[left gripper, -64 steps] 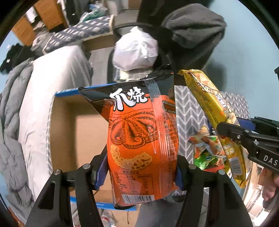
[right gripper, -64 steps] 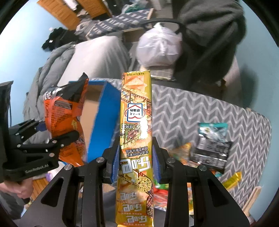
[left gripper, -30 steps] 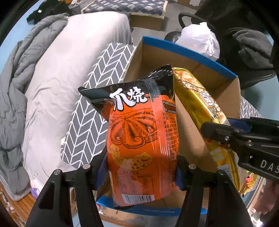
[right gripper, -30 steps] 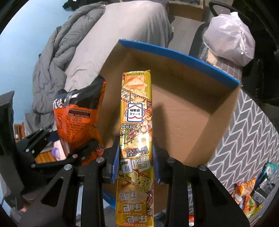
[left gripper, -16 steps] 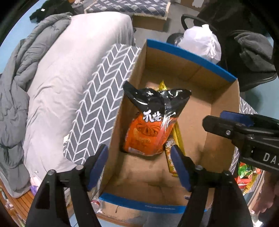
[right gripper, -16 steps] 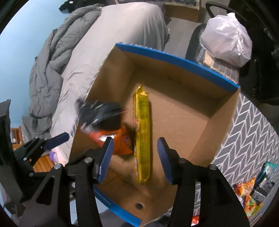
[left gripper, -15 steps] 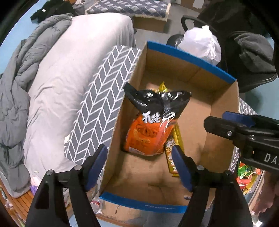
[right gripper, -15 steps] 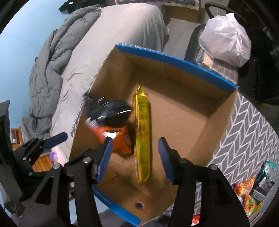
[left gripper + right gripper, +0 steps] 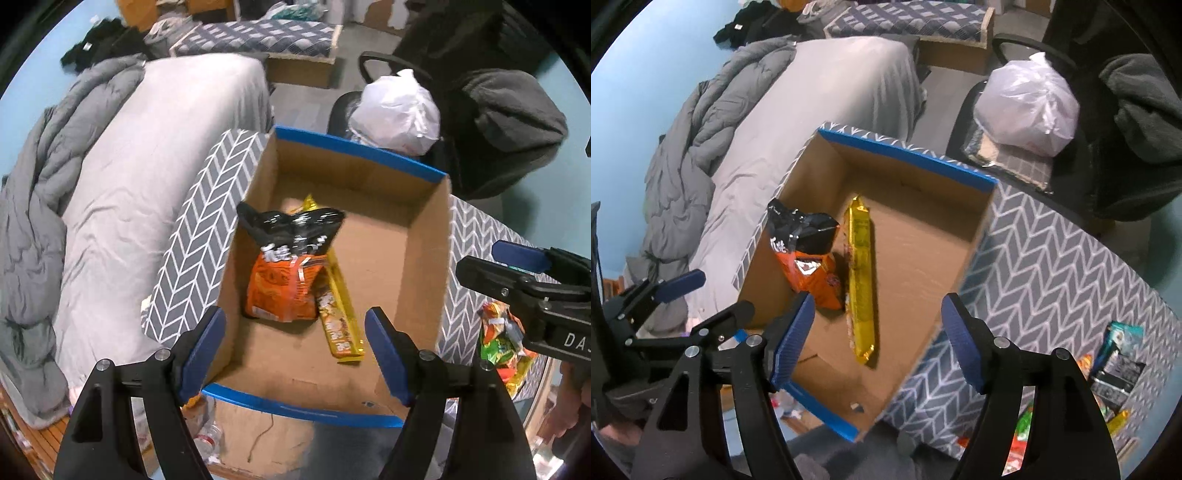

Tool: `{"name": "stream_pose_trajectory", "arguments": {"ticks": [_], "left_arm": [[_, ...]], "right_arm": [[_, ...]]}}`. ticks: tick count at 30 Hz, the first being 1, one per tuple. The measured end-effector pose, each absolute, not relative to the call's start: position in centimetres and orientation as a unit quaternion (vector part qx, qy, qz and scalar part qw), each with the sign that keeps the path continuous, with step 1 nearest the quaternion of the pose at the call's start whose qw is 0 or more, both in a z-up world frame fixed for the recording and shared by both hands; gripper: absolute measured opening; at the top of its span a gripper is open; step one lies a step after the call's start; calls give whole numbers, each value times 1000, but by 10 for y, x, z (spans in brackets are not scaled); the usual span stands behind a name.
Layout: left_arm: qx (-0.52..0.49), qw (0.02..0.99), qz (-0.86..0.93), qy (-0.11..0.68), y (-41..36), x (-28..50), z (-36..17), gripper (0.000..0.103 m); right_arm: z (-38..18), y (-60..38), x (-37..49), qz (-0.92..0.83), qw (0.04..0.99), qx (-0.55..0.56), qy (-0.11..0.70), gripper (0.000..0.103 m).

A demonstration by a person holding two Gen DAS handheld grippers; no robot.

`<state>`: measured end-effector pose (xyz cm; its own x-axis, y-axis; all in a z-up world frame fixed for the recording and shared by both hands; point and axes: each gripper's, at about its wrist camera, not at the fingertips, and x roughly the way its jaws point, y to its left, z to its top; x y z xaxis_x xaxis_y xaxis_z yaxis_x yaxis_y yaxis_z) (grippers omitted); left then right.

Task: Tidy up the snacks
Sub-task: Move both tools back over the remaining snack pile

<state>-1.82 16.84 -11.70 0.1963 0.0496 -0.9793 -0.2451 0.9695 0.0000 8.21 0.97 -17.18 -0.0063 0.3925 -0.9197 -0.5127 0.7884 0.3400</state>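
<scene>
Cardboard box (image 9: 424, 236): matt brown, blue-taped rim. Orange snack bag (image 9: 284, 284) and yellow packet (image 9: 860, 273): glossy foil-like plastic. Chevron cover (image 9: 1052, 266): woven-looking cloth.

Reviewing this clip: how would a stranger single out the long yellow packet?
Find the blue-rimmed cardboard box beside the grey bed. Two snacks lie on its floor. The yellow packet is the long narrow one, beside a stubby orange bag with a black top.

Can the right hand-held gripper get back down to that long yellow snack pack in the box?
Probably yes. The right hand-held gripper is above the open-topped box, jaws opening and empty, and nothing covers the yellow pack.
</scene>
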Motion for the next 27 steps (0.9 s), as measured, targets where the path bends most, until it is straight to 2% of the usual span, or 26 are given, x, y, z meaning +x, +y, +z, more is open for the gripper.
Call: {"name": "stream_pose_trajectory", "arguments": {"ticks": [13, 27], "left_arm": [[-10, 783, 24, 621, 92, -14, -94, 79], [62, 776, -53, 625, 7, -11, -92, 79]], "right_arm": [[-147, -82, 73, 264, 738, -18, 621, 73], [-155, -198, 60, 176, 754, 38, 632, 73]]}}
